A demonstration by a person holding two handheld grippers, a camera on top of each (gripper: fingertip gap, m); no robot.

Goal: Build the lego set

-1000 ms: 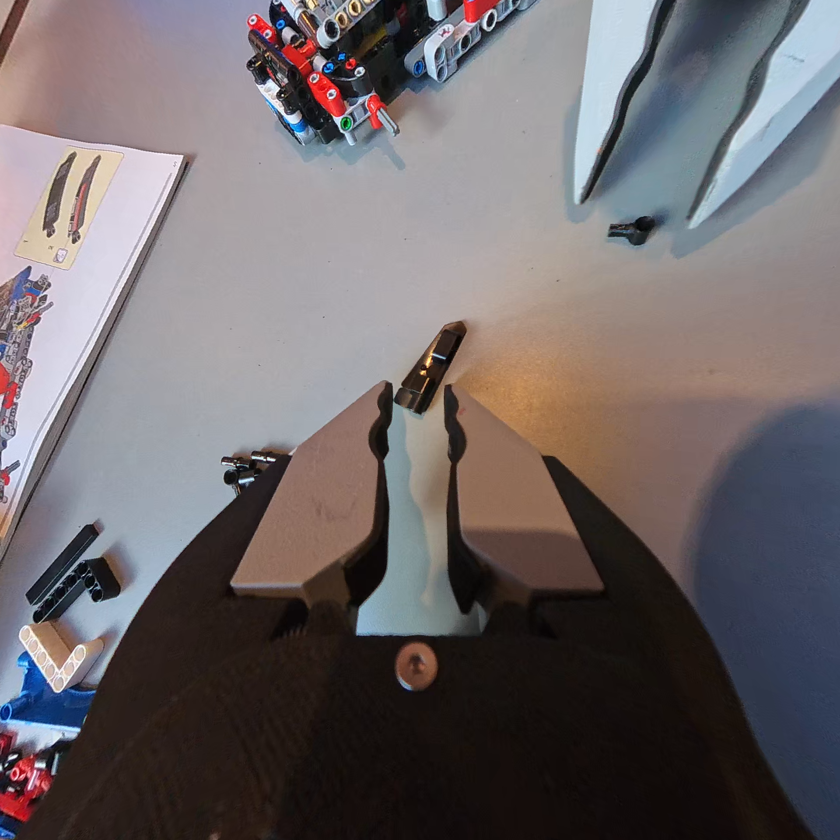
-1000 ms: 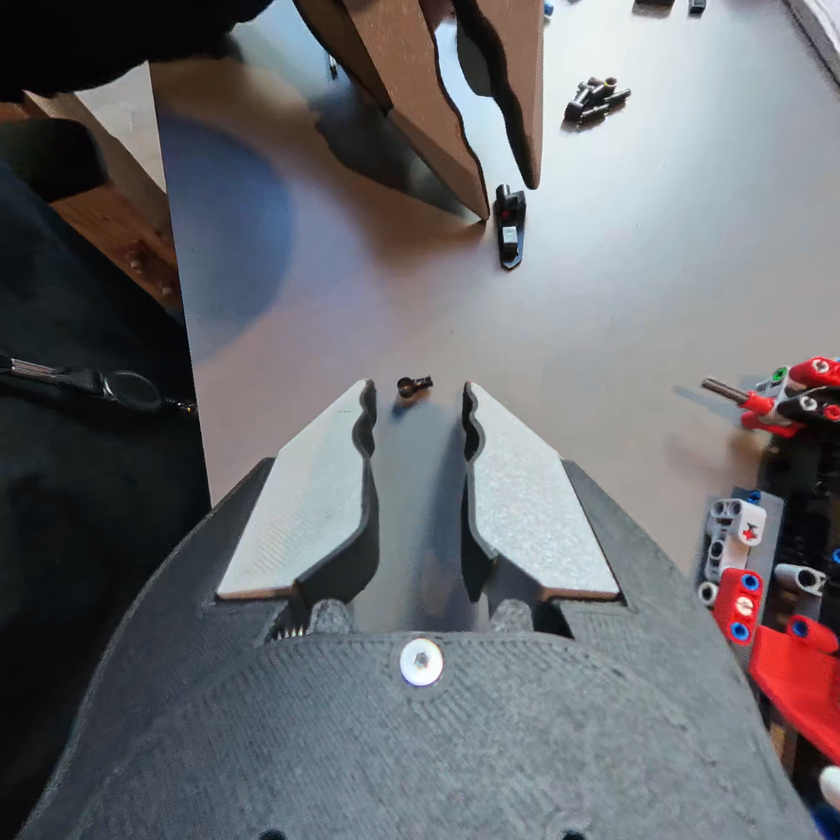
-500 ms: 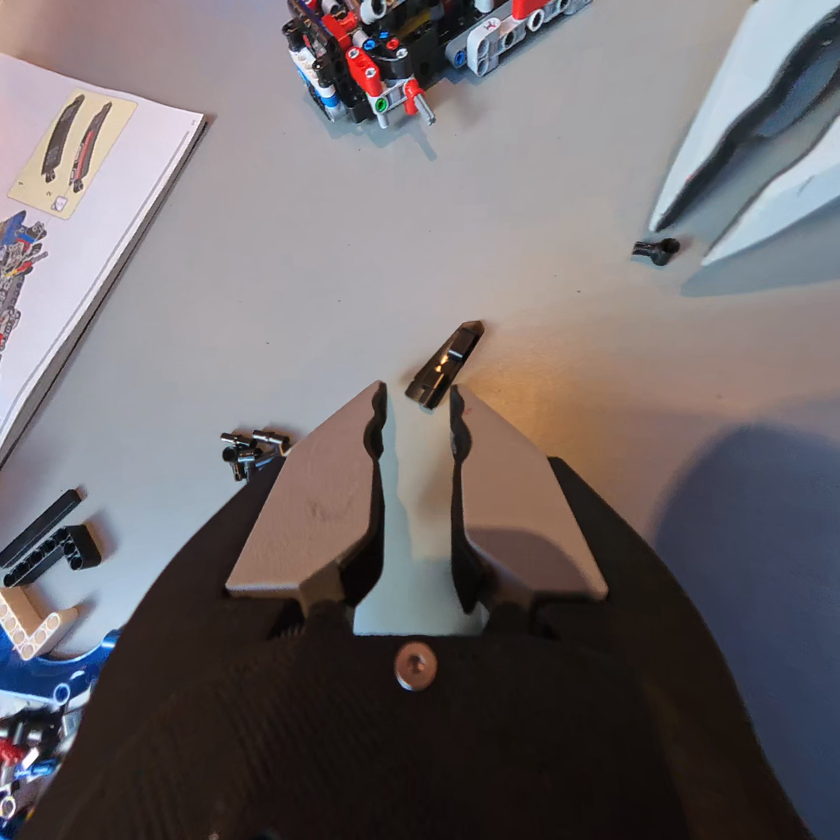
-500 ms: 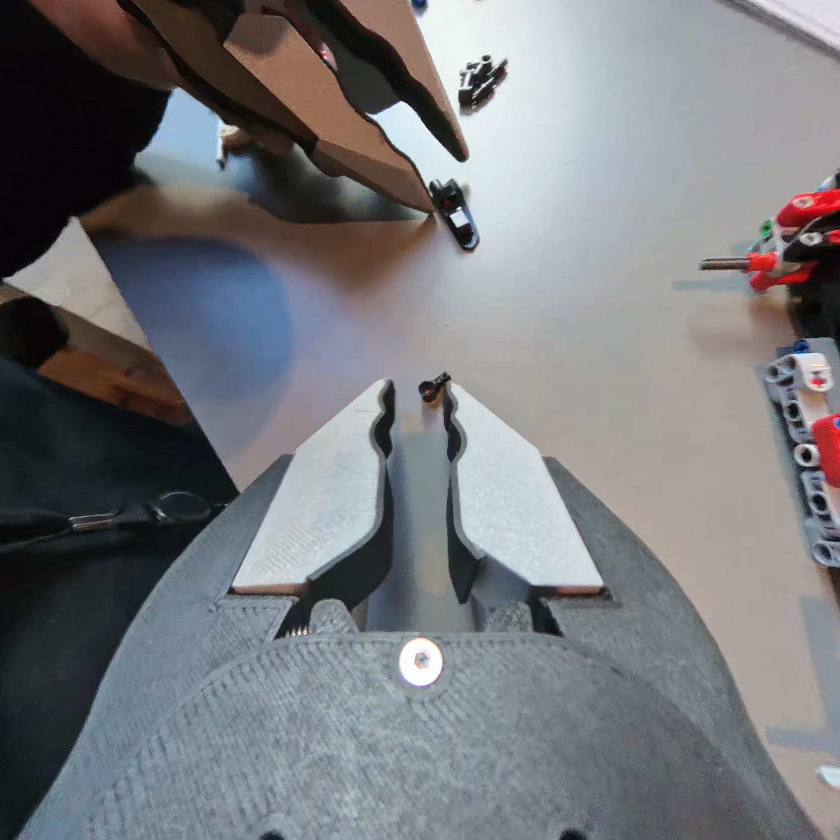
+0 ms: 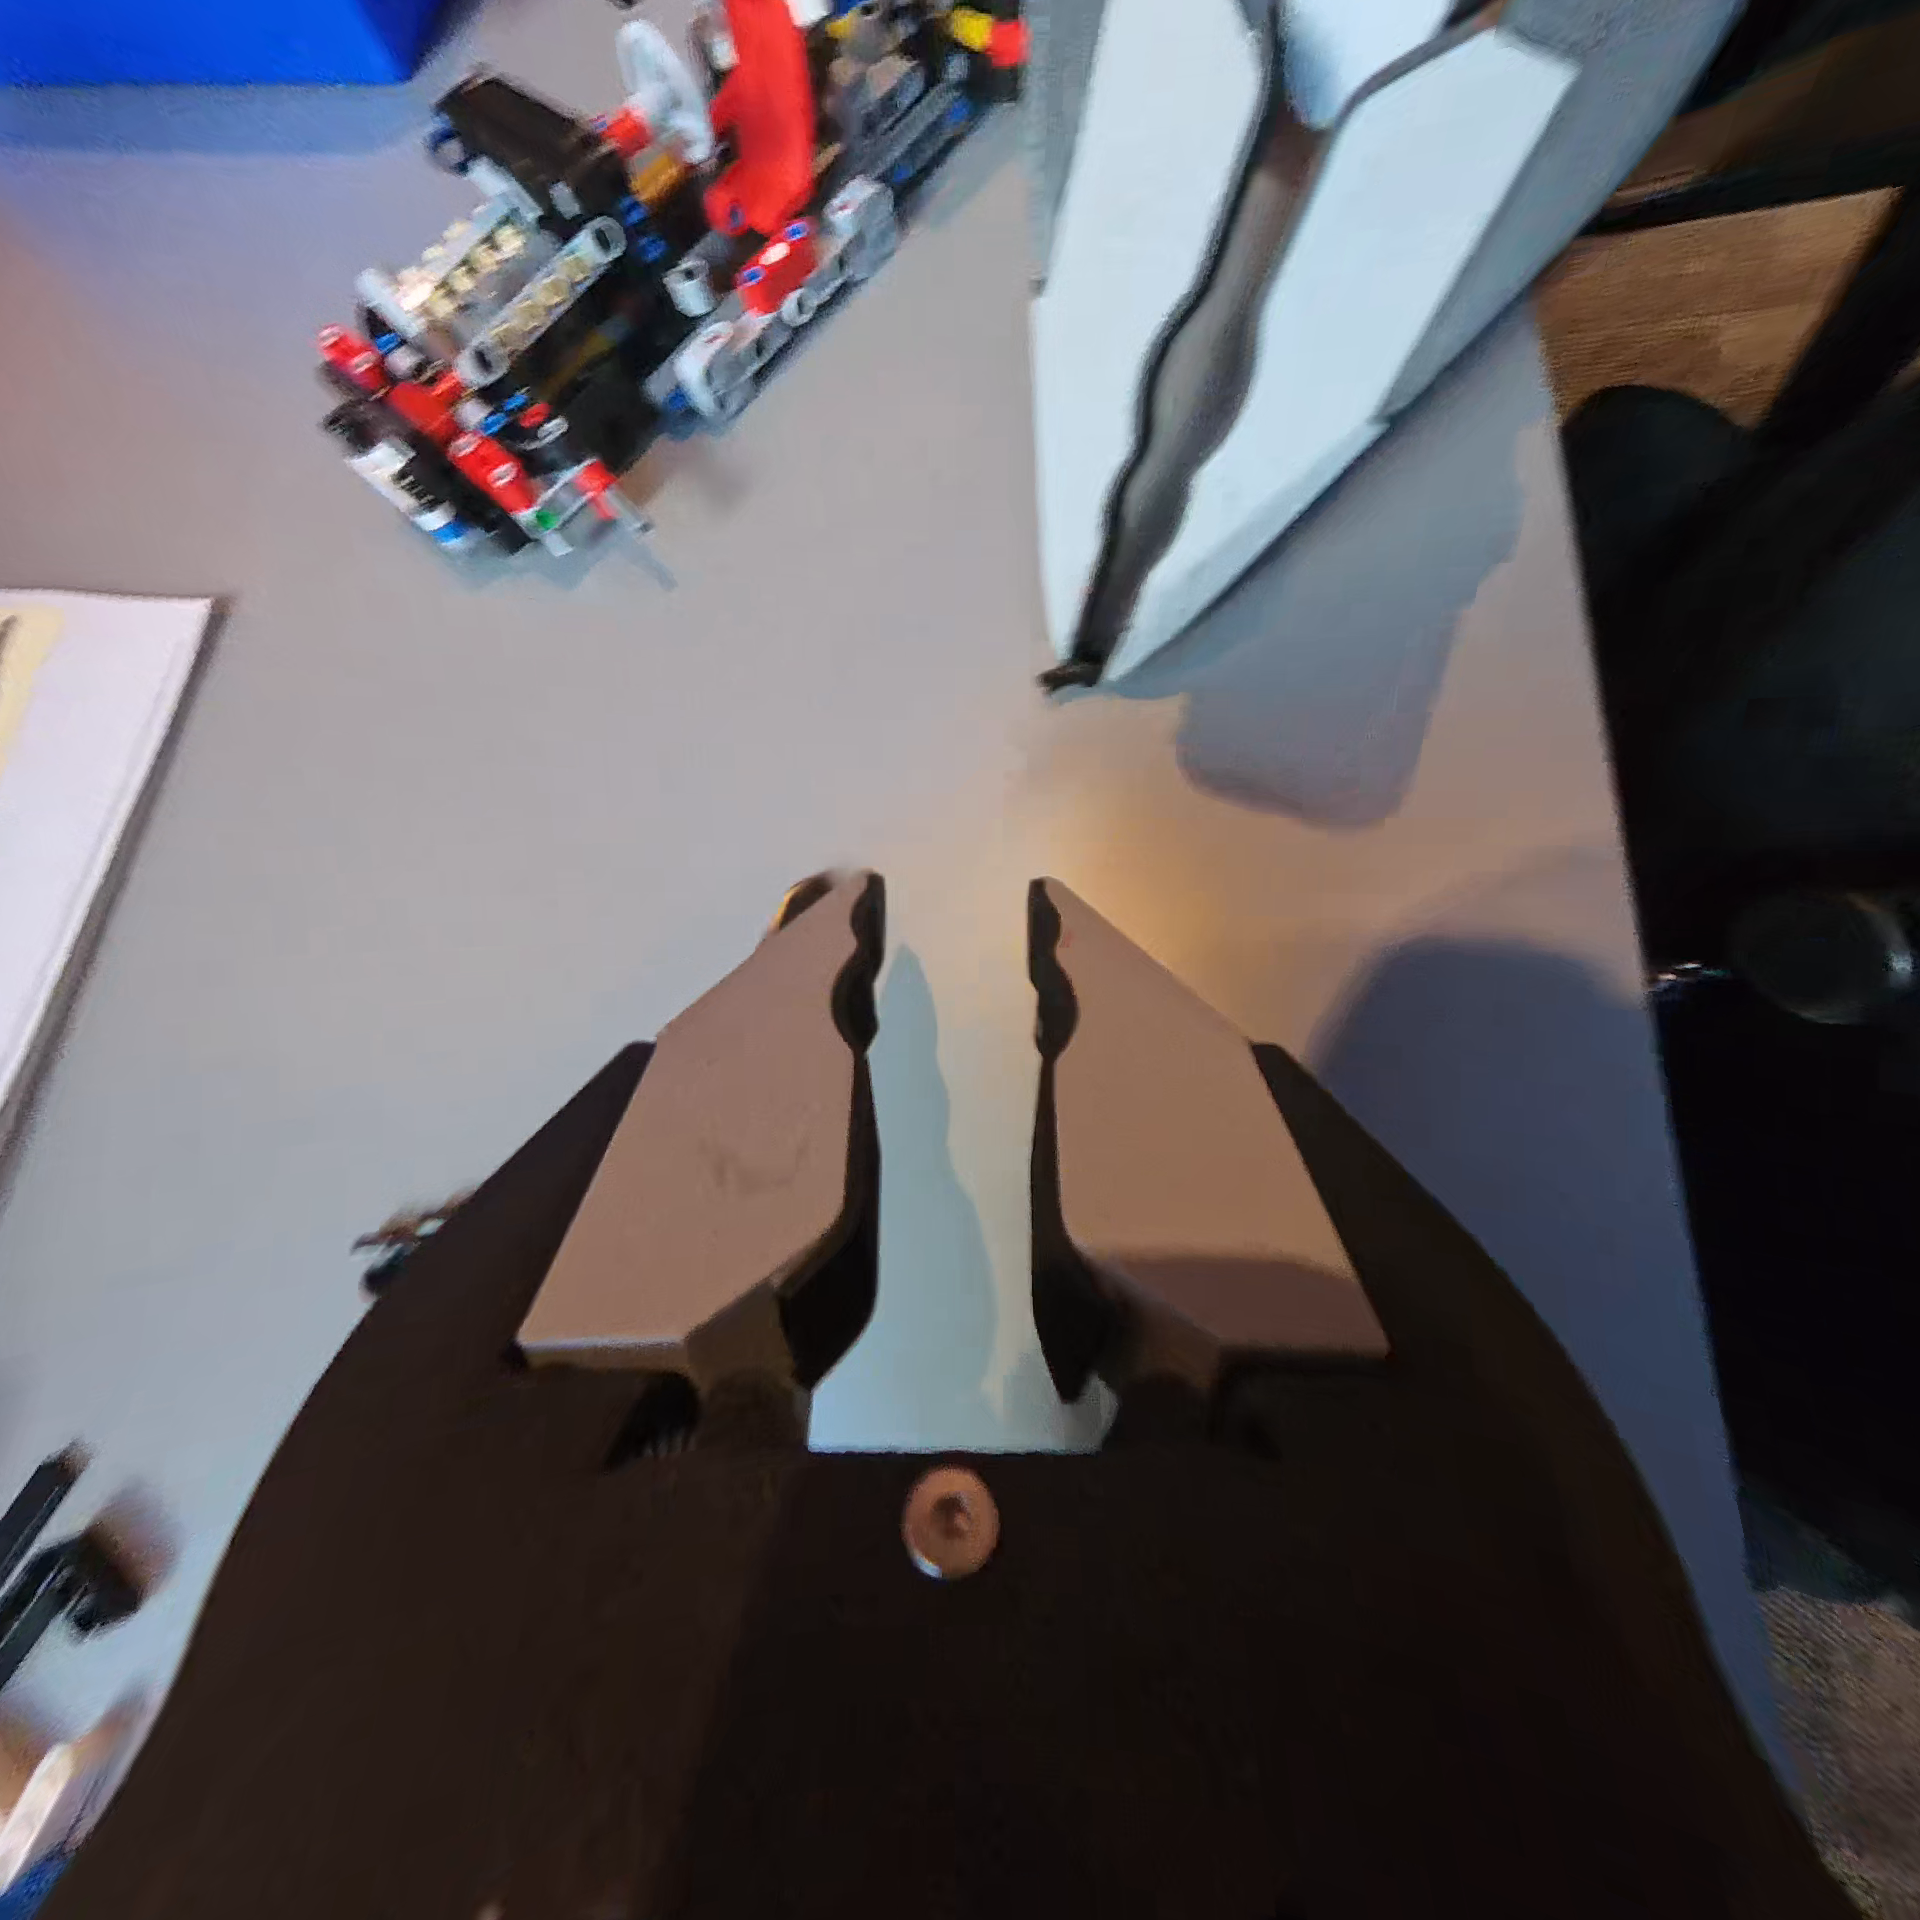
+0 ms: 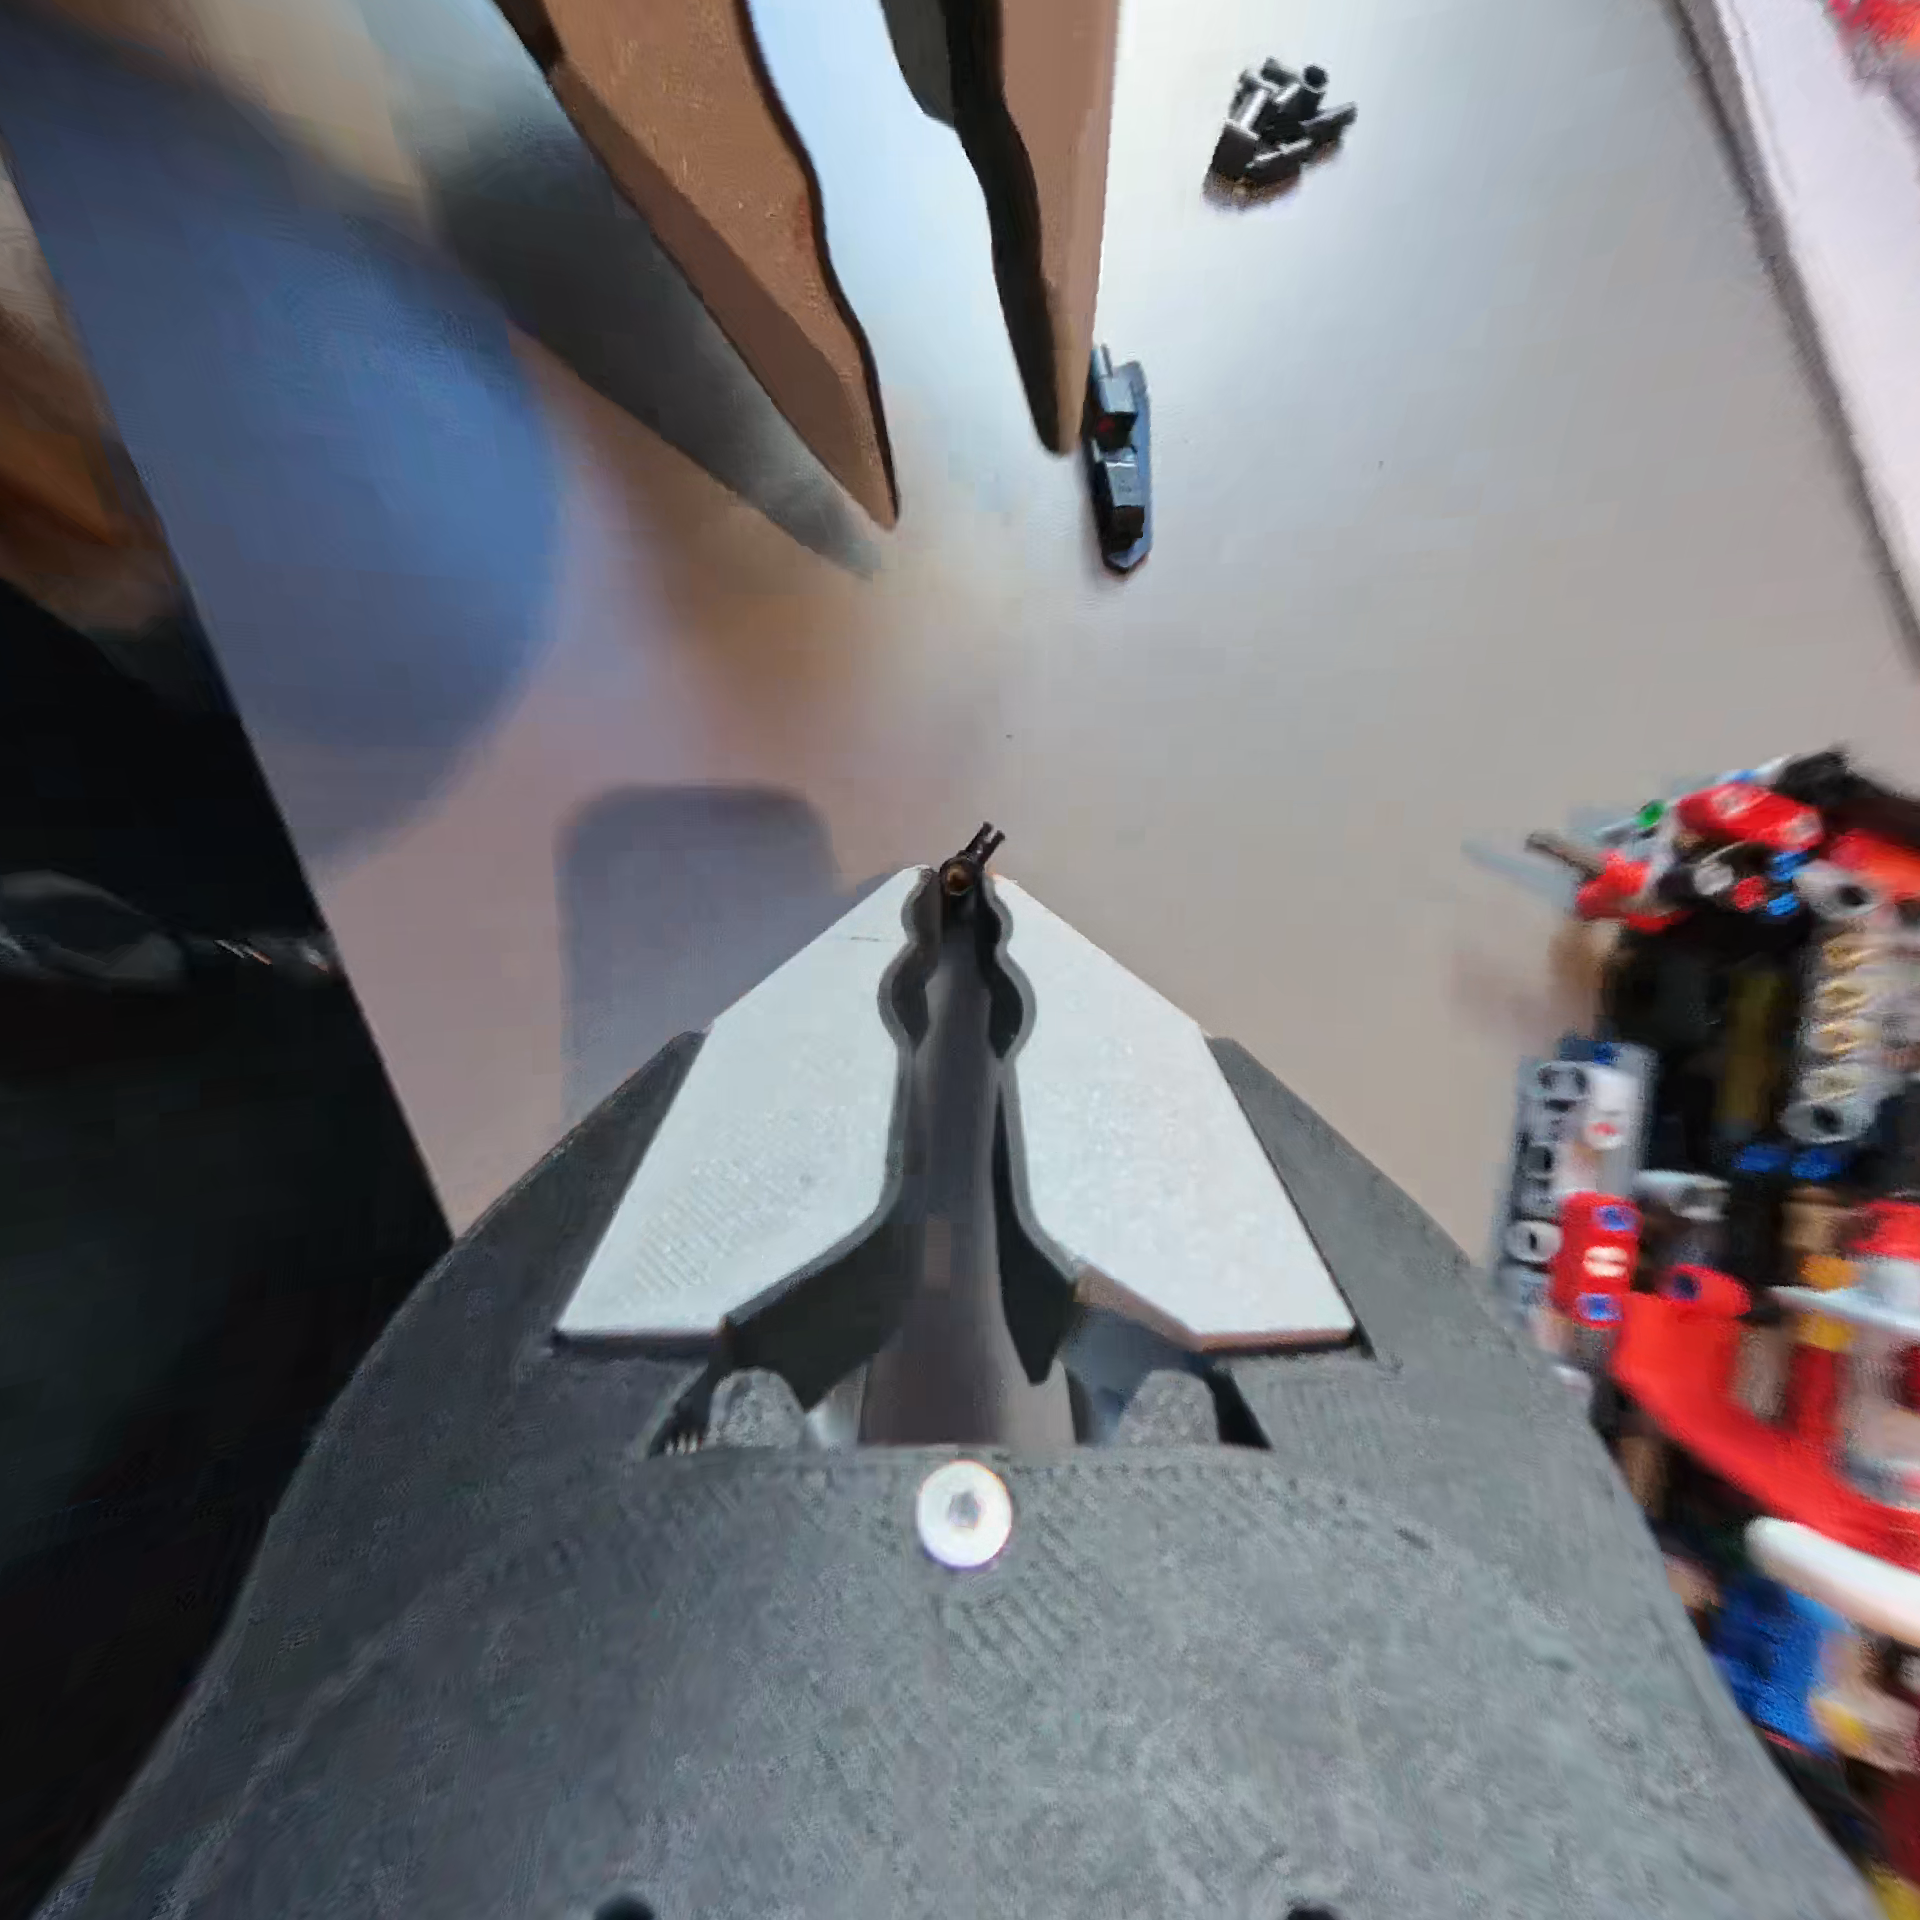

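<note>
Behind left gripper (image 5: 954, 896), black piece (image 5: 805, 894) half-hidden

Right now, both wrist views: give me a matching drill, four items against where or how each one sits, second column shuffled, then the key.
Items
1. small black pin
2. long black piece
3. left gripper
4. cluster of black pins

States
A. open, nothing between its fingers
B. loose heap on the table, beyond both grippers in the right wrist view
C. pinched at the tips of the right gripper
D. flat on the table, just outside one fingertip of the left gripper

Pairs: 1-C, 2-D, 3-A, 4-B
</note>
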